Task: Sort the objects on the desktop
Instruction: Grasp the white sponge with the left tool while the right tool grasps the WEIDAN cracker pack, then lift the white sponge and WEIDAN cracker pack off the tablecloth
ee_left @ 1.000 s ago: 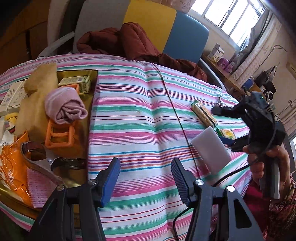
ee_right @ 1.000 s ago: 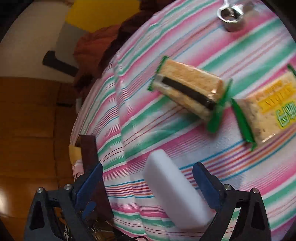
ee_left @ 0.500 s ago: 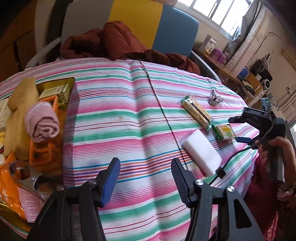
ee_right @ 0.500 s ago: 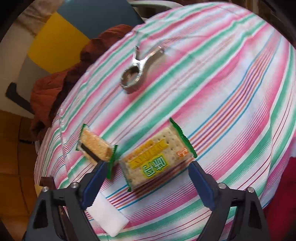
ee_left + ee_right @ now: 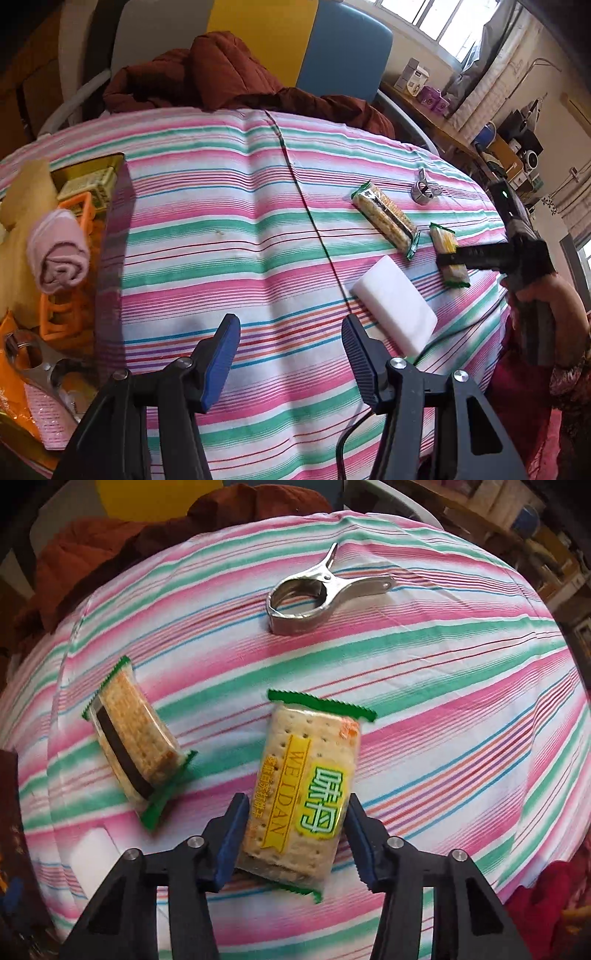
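A yellow-labelled cracker pack [image 5: 303,797] lies on the striped tablecloth [image 5: 443,686] between the fingers of my right gripper [image 5: 295,834]; the jaws are close on both sides, and contact is unclear. It also shows in the left wrist view [image 5: 448,254] under the right gripper [image 5: 452,260]. A sandwich cracker pack [image 5: 129,746] [image 5: 386,216] lies to its left. A white sponge block [image 5: 393,302] [image 5: 92,853] lies near my left gripper [image 5: 290,354], which is open and empty above the cloth. A metal clip [image 5: 317,594] [image 5: 424,190] lies farther back.
A gold tray [image 5: 85,170] at the left holds a rolled pink cloth [image 5: 61,251], an orange plastic frame [image 5: 66,317], a small box, a metal clip and packets. A chair with a brown jacket [image 5: 221,77] stands behind the table. A black cable runs across the cloth.
My right gripper moved from the sponge to the yellow-labelled cracker pack and narrowed around it. The left gripper swung right, still open and empty.
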